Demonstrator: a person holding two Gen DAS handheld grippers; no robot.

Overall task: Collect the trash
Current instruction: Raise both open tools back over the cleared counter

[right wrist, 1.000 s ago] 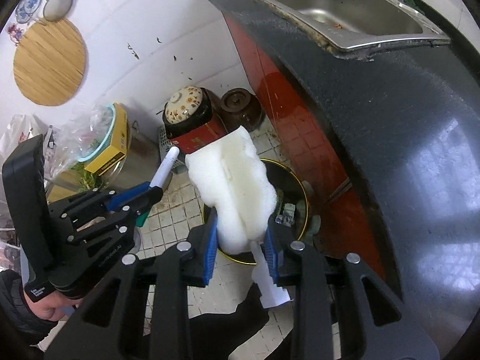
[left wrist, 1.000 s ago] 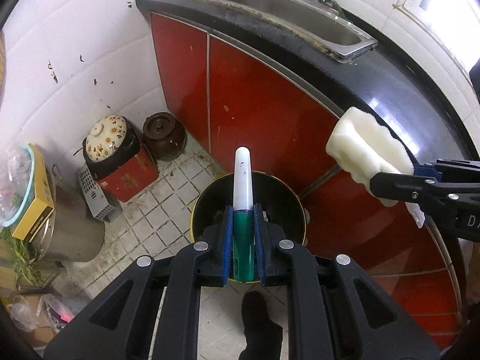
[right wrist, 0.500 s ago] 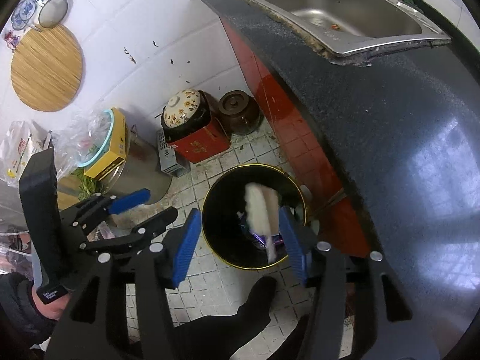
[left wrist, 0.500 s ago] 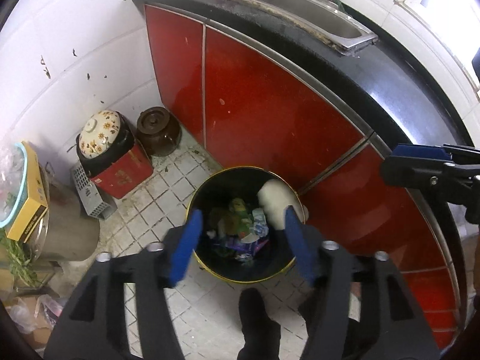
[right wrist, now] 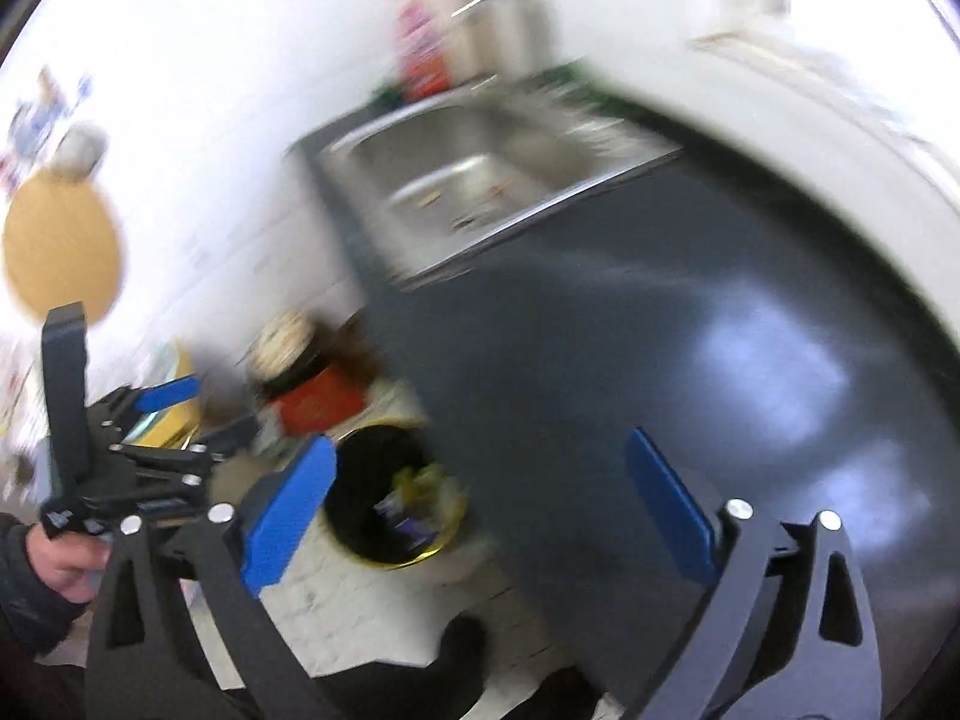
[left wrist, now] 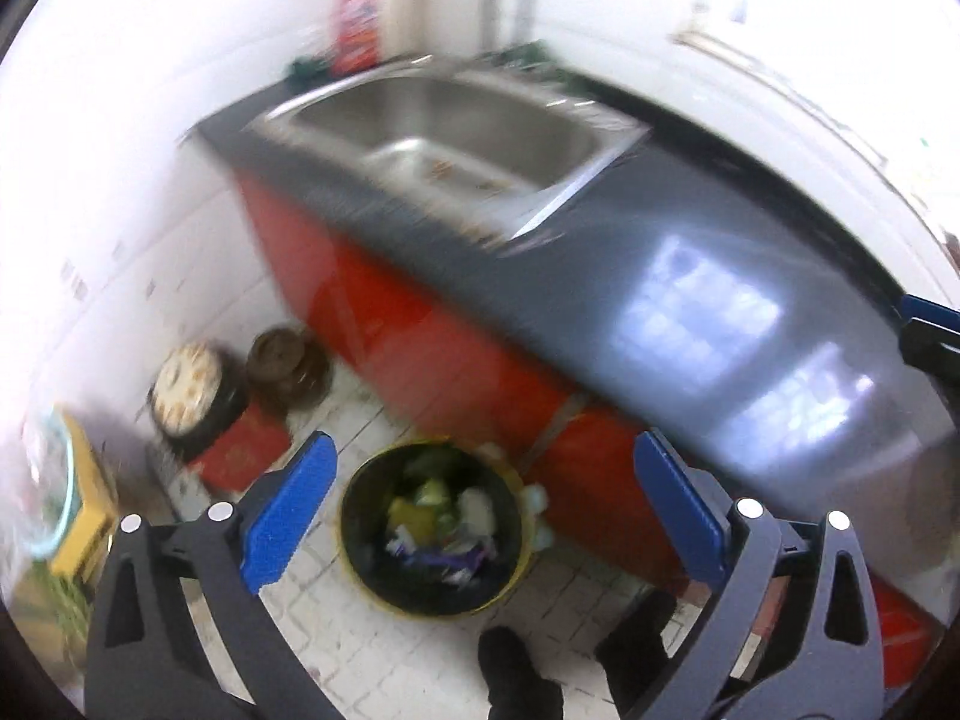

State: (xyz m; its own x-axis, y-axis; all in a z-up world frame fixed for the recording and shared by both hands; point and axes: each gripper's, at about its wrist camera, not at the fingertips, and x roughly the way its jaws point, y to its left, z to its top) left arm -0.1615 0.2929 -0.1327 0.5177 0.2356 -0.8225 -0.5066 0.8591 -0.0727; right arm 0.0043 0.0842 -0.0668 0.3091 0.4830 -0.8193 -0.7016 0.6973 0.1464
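Black bin [left wrist: 432, 531] with yellow rim stands on the tiled floor [left wrist: 384, 630], just beside the red cabinet [left wrist: 420, 336]; inside lies mixed trash [left wrist: 444, 519], white, yellow, green and purple pieces, too blurred to count. Right view shows the same bin [right wrist: 390, 498] partly cut by the counter [right wrist: 600, 390] edge.

Left gripper [left wrist: 486, 510] is above the bin w/ blue pads [left wrist: 288, 516] wide apart, holding nothing, touching nothing. Right gripper [right wrist: 480, 504] also spread wide, 2 blue pads, nothing between; it is over the counter edge. In right view the left gripper [right wrist: 180, 414] is seen from the side, jaws parted, a hand [right wrist: 66, 558] in dark sleeve gripping its handle low at left.

Count: 1 bin, 2 grippers, 1 steel sink [left wrist: 444, 138] in the dark counter, 2 pots on the floor by the wall: one w/ flowered lid [left wrist: 186, 387], one brown [left wrist: 282, 354]. 1 round wood board [right wrist: 60, 252] hangs on the wall. Black shoe [left wrist: 510, 666] below the bin. Both views are motion-blurred.
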